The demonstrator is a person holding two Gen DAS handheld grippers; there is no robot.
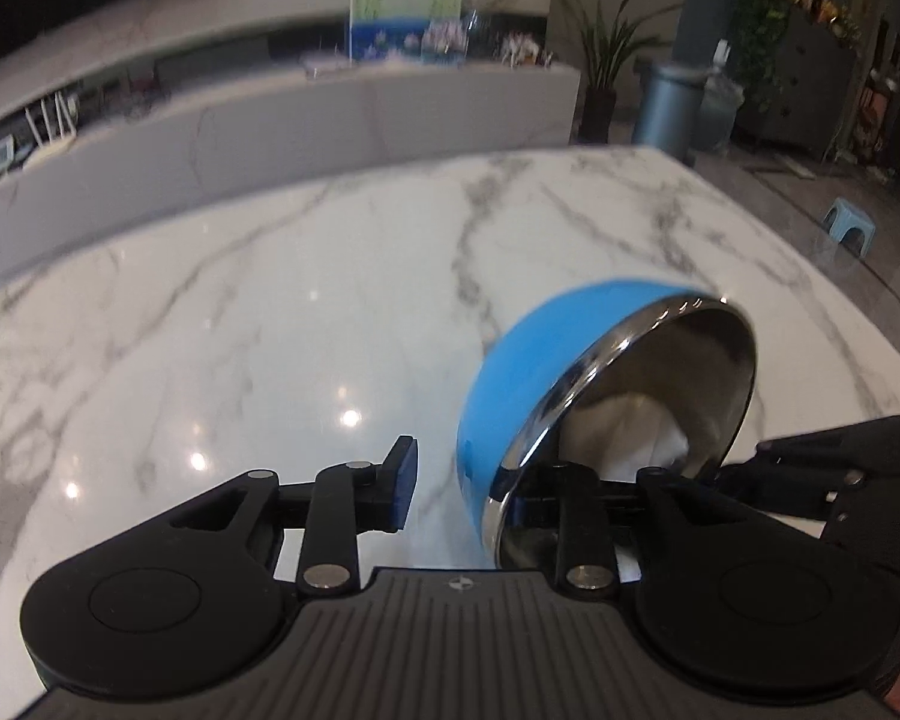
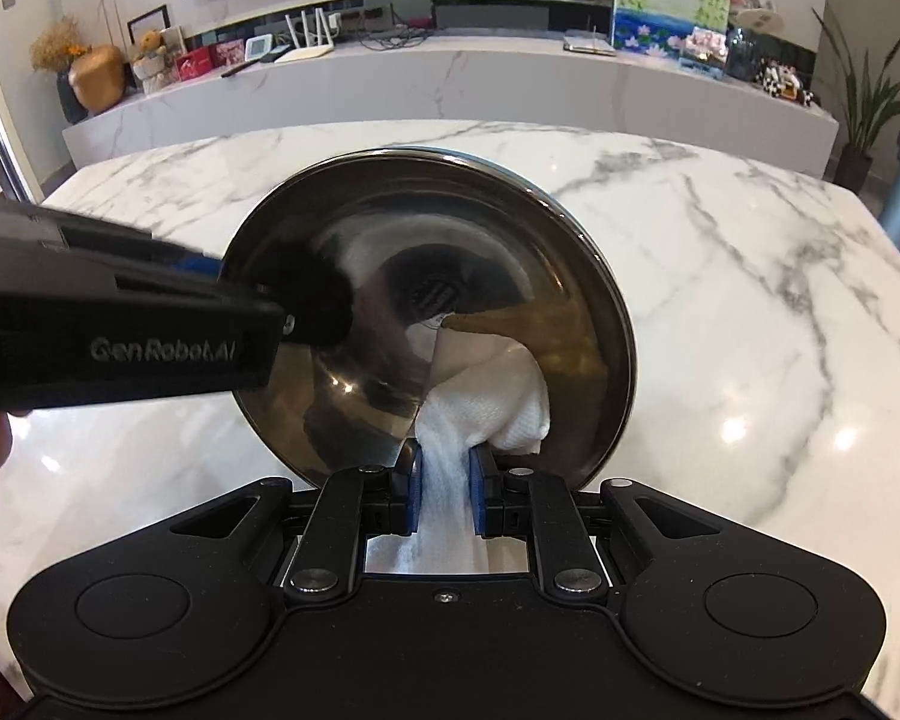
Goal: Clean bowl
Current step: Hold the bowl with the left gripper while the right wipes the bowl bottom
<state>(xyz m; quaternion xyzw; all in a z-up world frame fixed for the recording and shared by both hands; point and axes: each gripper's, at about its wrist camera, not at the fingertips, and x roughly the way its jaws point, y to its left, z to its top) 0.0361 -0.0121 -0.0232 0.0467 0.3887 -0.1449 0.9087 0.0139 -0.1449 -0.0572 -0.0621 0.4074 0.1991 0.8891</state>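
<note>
Low and right of centre in the left wrist view: the bowl (image 1: 510, 372), blue outside and shiny metal inside, tipped on its side over the white marble table (image 1: 240, 312), mouth turned to the lower right. Impossible to tell whether resting on the marble. Jaws of the left gripper (image 1: 486, 474) apart, astride the rim: outer blue pad (image 1: 407, 483) just beside the blue wall with a clear gap, inner finger hidden behind the rim, so contact there not possible to judge.

In the right wrist view, bowl in the middle of the frame, mouth toward the camera. At bottom centre, the right gripper (image 2: 444, 474) clamped on a white cloth (image 2: 510, 402), pinched between both blue pads. Upper part of the cloth bunched against the inner wall, at the lower right of the bowl. From the left edge, the left gripper again, tip at the left rim.
</note>
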